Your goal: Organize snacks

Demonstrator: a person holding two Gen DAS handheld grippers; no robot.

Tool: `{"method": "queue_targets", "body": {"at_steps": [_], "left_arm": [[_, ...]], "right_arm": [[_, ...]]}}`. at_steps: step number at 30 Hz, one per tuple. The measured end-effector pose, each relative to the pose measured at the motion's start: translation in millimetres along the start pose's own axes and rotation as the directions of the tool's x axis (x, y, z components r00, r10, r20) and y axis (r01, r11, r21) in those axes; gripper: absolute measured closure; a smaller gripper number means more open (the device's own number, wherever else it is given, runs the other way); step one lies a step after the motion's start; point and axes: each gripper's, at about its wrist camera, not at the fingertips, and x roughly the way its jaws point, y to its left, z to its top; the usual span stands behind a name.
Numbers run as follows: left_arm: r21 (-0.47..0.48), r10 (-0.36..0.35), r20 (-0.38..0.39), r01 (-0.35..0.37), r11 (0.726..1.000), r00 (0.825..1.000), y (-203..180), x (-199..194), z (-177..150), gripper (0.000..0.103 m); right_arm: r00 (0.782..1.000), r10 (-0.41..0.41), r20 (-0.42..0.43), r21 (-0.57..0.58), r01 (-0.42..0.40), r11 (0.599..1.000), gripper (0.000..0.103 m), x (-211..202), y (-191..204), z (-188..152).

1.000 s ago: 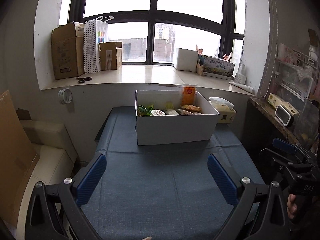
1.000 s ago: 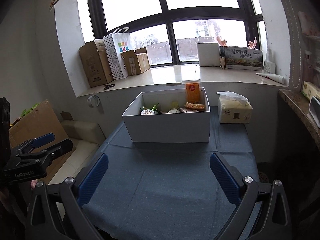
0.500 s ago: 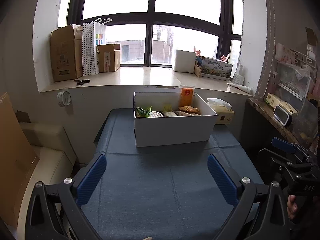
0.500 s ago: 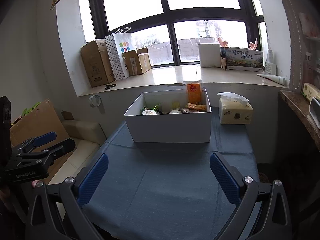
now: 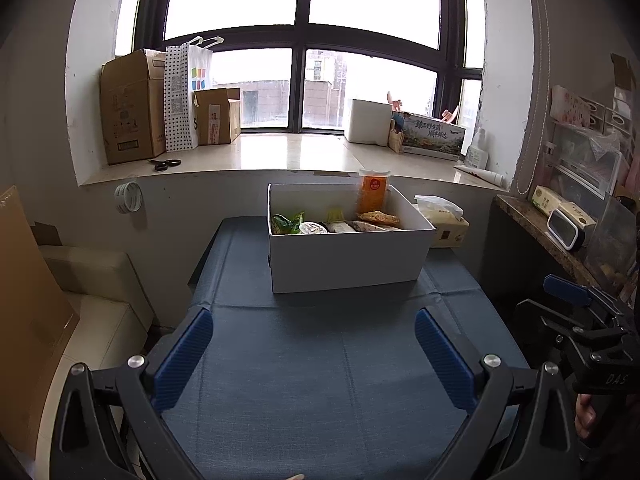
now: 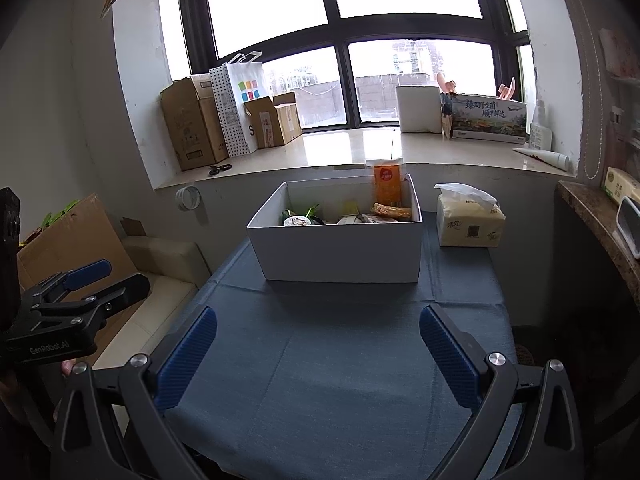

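A white box (image 5: 344,264) (image 6: 340,256) stands at the far end of the blue-clothed table (image 5: 320,368) (image 6: 332,368). Inside it lie several snacks: a green packet (image 5: 285,222), a round cup (image 5: 313,228), flat packets and an upright orange pouch (image 5: 373,194) (image 6: 387,188) against the back wall. My left gripper (image 5: 314,344) hangs open over the near part of the table, nothing between its blue pads. My right gripper (image 6: 318,344) is likewise open and holds nothing. Each gripper shows at the edge of the other's view.
A tissue pack (image 6: 469,220) sits right of the box. On the window sill stand cardboard boxes (image 5: 132,120), a dotted paper bag (image 5: 182,100), scissors (image 5: 163,164) and a white box (image 5: 367,122). A cream seat (image 5: 92,280) lies left of the table, a stone counter (image 5: 544,228) on the right.
Both views have shifted slightly, with the box appearing a little lower and further off. Both grippers stay open.
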Motion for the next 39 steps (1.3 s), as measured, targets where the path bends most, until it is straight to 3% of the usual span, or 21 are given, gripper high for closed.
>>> {"method": "queue_targets", "body": {"at_steps": [39], "left_arm": [[0.002, -0.005, -0.008, 0.005, 1.000, 1.000, -1.6, 1.2, 0.8, 0.000]], "right_arm": [[1.000, 0.013, 0.005, 0.003, -0.013, 1.000, 0.000, 0.2, 0.2, -1.4]]}}
